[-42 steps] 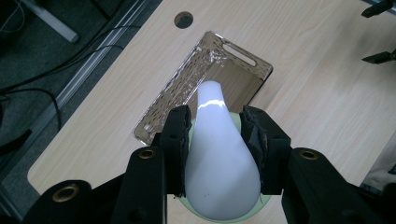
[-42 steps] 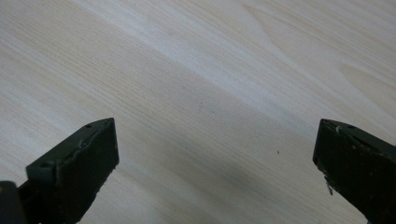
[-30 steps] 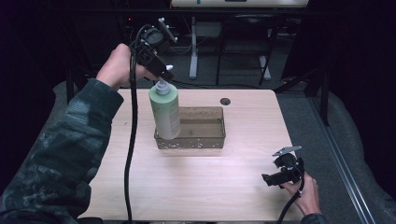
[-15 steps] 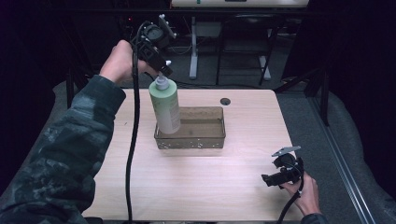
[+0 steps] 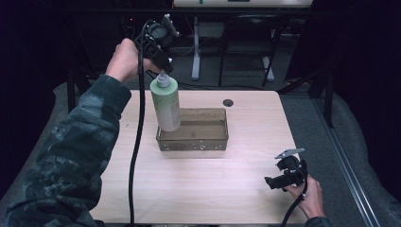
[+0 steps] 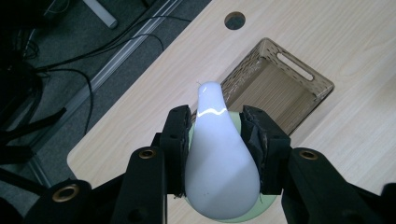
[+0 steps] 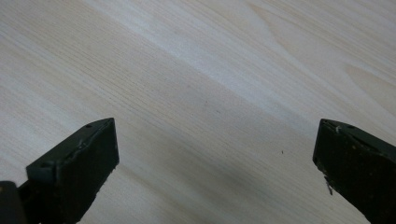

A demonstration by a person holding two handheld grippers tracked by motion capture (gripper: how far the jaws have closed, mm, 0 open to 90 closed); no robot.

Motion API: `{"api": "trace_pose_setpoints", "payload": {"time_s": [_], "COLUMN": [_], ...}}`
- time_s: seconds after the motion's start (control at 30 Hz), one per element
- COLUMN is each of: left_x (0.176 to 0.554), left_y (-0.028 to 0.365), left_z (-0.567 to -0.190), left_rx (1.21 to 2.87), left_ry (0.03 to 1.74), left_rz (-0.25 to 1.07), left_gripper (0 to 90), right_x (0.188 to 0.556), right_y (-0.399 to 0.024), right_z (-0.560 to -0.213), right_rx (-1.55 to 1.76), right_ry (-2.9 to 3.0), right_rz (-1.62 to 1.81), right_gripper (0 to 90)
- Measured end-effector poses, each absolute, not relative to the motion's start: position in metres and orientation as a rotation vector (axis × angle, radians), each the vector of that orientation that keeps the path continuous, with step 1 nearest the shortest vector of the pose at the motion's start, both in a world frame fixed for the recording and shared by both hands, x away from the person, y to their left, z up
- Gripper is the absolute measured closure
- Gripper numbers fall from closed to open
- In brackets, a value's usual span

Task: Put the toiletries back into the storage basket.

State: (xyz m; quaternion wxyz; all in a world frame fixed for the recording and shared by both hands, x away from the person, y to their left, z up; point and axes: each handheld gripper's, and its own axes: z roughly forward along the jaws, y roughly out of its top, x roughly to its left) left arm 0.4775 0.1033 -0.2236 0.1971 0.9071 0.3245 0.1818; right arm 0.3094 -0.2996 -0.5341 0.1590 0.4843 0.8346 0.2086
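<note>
Gripping the white pump top [image 6: 219, 154] of a pale green bottle [image 5: 166, 106], the left gripper [image 5: 162, 66] hangs over the far left part of the table [image 5: 198, 189], its jaws clamped on either side of the pump, as the left gripper view shows from above. In the high view the bottle is held upright with a slight tilt, its base at the near left corner of the basket [image 5: 208, 139], a brown see-through tray with slotted handles that sits in the middle of the table; whether the base is touching the basket or just above it cannot be told. The left hand [image 5: 124, 59] is raised beyond the table's far edge, and a black cable [image 5: 137, 142] trails from the gripper down past the camouflage sleeve [image 5: 71, 156]. In the left gripper view the basket [image 6: 280, 88] lies beyond the pump's nozzle tip, and a round hole [image 6: 234, 20] in the table top is farther off. The right gripper [image 5: 276, 181] rests low near the table's near right corner, held by the right hand [image 5: 309, 196], well apart from the basket. In the right gripper view its jaws stand wide apart over bare wood [image 7: 210, 93] with nothing between them.
</note>
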Motion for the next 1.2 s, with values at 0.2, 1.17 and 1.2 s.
{"api": "trace_pose_setpoints", "payload": {"time_s": [0.2, 1.17, 1.2], "left_x": [0.482, 0.496, 0.496], "left_y": [0.103, 0.096, 0.096], "left_z": [-0.229, -0.267, -0.268], "left_rx": [2.537, 2.55, 2.548], "left_ry": [0.913, 0.92, 0.924], "left_rz": [0.5, 0.498, 0.499], "left_gripper": [63.2, 63.2, 63.2], "right_x": [0.309, 0.308, 0.308], "right_y": [-0.3, -0.298, -0.298], "right_z": [-0.534, -0.533, -0.533], "right_rx": [1.382, 1.366, 1.364], "right_ry": [2.383, 2.388, 2.387], "right_rz": [0.594, 0.586, 0.583], "right_gripper": [0.0, 0.0, 0.0]}}
